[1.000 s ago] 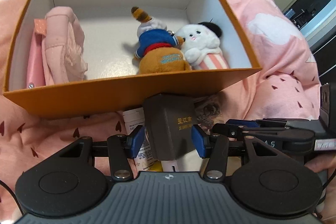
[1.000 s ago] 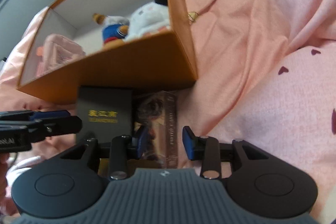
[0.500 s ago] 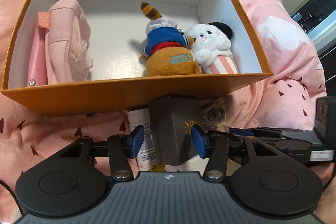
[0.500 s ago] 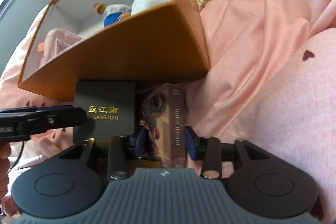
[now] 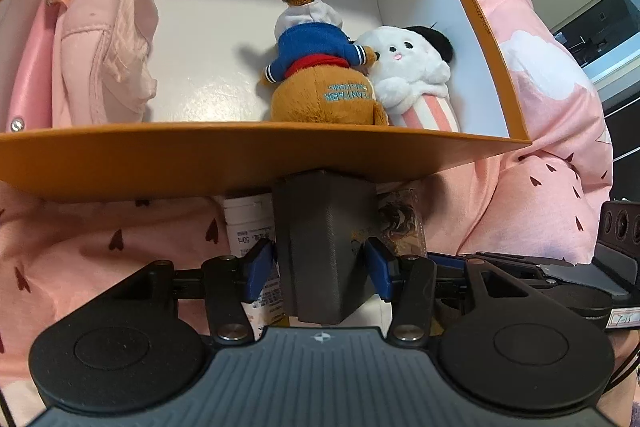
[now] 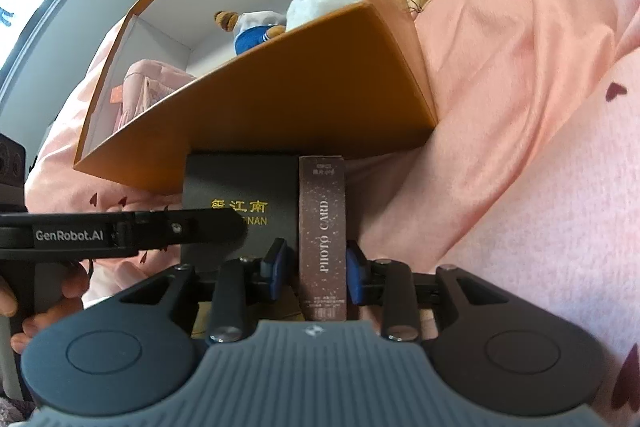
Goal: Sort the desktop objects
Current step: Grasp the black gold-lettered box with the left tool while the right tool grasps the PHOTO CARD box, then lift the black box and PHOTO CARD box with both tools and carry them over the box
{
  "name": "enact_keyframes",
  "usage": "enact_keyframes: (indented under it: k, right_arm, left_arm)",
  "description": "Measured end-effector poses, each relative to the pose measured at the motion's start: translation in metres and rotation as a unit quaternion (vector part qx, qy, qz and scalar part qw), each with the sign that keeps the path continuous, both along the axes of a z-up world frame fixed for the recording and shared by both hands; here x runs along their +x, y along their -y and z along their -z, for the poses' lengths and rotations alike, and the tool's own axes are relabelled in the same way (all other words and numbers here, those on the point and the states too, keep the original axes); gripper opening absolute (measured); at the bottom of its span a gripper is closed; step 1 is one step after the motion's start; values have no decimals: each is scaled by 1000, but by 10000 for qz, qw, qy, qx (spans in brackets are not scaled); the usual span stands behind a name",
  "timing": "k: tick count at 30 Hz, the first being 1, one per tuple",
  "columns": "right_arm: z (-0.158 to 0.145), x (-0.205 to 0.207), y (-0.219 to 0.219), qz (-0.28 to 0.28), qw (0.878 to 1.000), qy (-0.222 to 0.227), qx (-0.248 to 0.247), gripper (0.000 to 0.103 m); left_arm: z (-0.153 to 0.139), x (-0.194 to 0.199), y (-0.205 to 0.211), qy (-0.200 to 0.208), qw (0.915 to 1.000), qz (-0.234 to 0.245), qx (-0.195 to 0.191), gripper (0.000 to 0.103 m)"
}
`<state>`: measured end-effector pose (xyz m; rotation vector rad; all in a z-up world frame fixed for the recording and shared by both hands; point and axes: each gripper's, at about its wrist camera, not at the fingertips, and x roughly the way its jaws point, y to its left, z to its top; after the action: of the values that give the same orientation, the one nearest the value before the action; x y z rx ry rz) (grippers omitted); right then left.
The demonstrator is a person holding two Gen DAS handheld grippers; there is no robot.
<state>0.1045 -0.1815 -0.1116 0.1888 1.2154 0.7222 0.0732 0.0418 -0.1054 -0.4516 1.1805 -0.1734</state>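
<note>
my left gripper [image 5: 320,263] has its jaws clamped on the black box [image 5: 324,247], one blue pad against each side, the box upright just in front of the orange box's near wall. from the right wrist view the black box [image 6: 240,195] shows gold lettering on its face, and the left gripper's finger [image 6: 160,227] crosses in front of it.

my right gripper [image 6: 314,267] has just been closing its jaws around the photo card box [image 6: 322,235], a narrow brown pack standing upright right beside the black box. the right pad sits against its side; on the left i see a slim gap between pad and pack, so i can't say the grip is firm.

a white bottle [image 5: 250,227] stands just left of the black box, partly hidden behind my left pad.

the orange box [image 5: 240,155] rests on a pink bedsheet [image 5: 100,239] with small dark hearts. inside, a pink pouch [image 5: 104,43] leans at the left wall, a brown plush in a blue top [image 5: 316,67] lies near the middle, and a white plush [image 5: 408,67] with striped bottom lies touching it at the right wall.

a person's hand [image 6: 24,299] grips the left handle at the edge of the right view.
</note>
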Motion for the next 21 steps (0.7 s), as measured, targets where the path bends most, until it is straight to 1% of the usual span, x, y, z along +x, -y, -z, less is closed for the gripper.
enact_keyframes:
  k: [2, 3, 5, 8, 13, 16, 17, 21]
  right_arm:
    - [-2, -3, 1, 21, 9999, 80, -87, 26]
    - [-2, -4, 1, 26, 9999, 109, -108, 26]
    - [-4, -6, 3, 36, 9999, 134, -102, 25]
    - [-5, -9, 6, 41, 9998, 175, -102, 25]
    - [-5, -15, 12, 61, 9998, 167, -79, 25]
    - [-5, -14, 9, 73, 9998, 197, -66, 25]
    - [-3, -10, -2, 75, 9997, 217, -56, 25]
    - [-10, -17, 0, 41, 9991, 416, 11, 24]
  left_arm:
    - [-1, -1, 0, 24, 10000, -5, 21, 58]
    - [-1, -1, 0, 34, 10000, -26, 9, 57]
    - [-4, -3, 0, 68, 10000, -59, 1, 51]
    - [-13, -7, 0, 173, 9998, -90, -34, 45]
    - [-31, -15, 2, 343, 9992, -163, 156, 41]
    - [-46, -21, 1, 427, 9982, -203, 372, 40]
    - [-51, -23, 0, 423, 9977, -212, 478, 41]
    - [-73, -31, -3, 466, 9946, -140, 915, 40]
